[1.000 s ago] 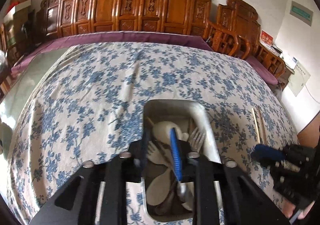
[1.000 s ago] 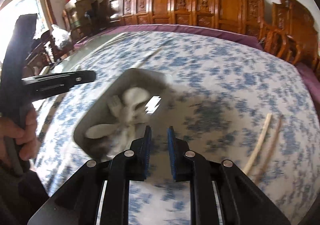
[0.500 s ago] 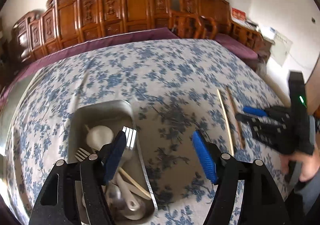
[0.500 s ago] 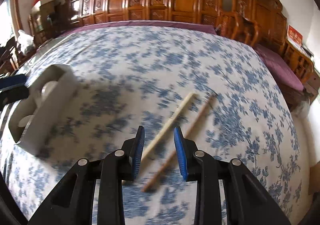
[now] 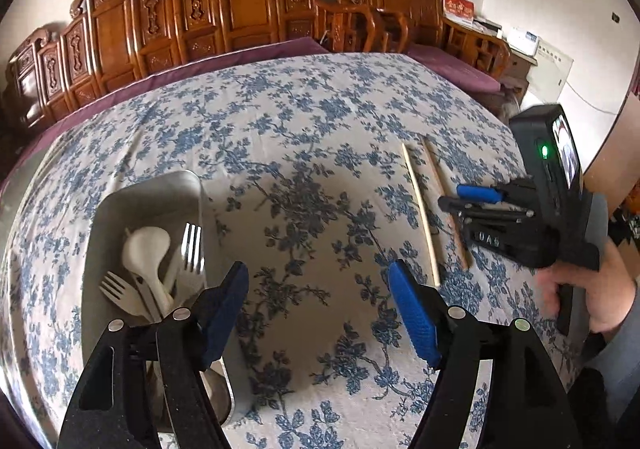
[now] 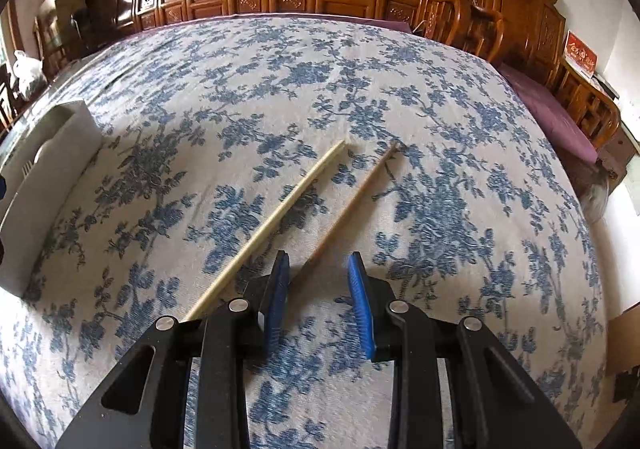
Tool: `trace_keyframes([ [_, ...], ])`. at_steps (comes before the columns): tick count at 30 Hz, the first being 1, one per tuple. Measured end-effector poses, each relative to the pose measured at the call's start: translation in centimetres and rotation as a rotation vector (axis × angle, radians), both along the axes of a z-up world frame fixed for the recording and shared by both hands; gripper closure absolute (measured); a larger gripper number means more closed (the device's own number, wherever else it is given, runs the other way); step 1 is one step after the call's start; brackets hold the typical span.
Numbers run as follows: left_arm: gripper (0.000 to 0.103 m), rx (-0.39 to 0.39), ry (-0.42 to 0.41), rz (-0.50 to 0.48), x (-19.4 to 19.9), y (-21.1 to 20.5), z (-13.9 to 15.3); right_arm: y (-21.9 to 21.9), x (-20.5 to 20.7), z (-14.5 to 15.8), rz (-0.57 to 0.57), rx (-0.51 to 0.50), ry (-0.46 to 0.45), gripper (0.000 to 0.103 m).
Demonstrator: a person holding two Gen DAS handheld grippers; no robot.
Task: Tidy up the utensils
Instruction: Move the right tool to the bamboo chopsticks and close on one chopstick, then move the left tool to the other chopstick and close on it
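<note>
Left wrist view: the left gripper (image 5: 318, 309) hangs empty over the bench (image 5: 304, 129), its fingers wide and opening, beside the tray (image 5: 192, 185) of forks and spoons at near left.

Right wrist view: the right gripper (image 6: 318, 301), fingers narrowly apart, straddles the near end of the dark chopstick (image 6: 352, 201); the pale chopstick (image 6: 280, 213) lies just left. Judged step: picking up chopsticks. Next: lower and close.
</note>
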State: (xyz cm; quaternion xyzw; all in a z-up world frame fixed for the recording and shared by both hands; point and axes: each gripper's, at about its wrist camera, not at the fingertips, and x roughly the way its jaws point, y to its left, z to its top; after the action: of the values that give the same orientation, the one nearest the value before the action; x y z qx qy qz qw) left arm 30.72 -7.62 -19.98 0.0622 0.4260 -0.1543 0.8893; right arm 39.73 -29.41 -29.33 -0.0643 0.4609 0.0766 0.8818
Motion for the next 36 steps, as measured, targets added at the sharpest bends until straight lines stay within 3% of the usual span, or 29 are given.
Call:
trace_keyframes([
  [2,0.034,0.003,0.0,-0.008,-0.2,-0.3,-0.1,-1.0,0.1,0.0,-0.018,0.023,0.02,0.073],
  [5,0.034,0.004,0.006,-0.019,-0.2,-0.9,-0.4,-2.0,0.1,0.1,-0.027,0.022,0.04,0.095],
  [6,0.034,0.006,0.009,-0.022,-0.3,-1.1,-0.6,-2.3,0.1,0.1,-0.024,0.022,0.044,0.096],
  [20,0.034,0.035,0.067,-0.072,0.7,-5.4,-3.6,-4.2,-0.6,0.6,-0.05,0.045,0.039,0.097],
  [27,0.034,0.01,0.107,-0.087,1.6,-7.6,-5.1,-4.3,-0.6,0.4,-0.05,0.056,0.047,0.097],
  [31,0.047,0.019,0.125,-0.108,1.8,-8.8,-6.0,-4.1,-0.7,0.6,-0.038,0.059,0.041,0.097],
  [36,0.055,0.048,0.107,-0.128,2.0,-10.2,-6.4,-4.2,-0.8,1.1,-0.042,0.073,0.031,0.097],
])
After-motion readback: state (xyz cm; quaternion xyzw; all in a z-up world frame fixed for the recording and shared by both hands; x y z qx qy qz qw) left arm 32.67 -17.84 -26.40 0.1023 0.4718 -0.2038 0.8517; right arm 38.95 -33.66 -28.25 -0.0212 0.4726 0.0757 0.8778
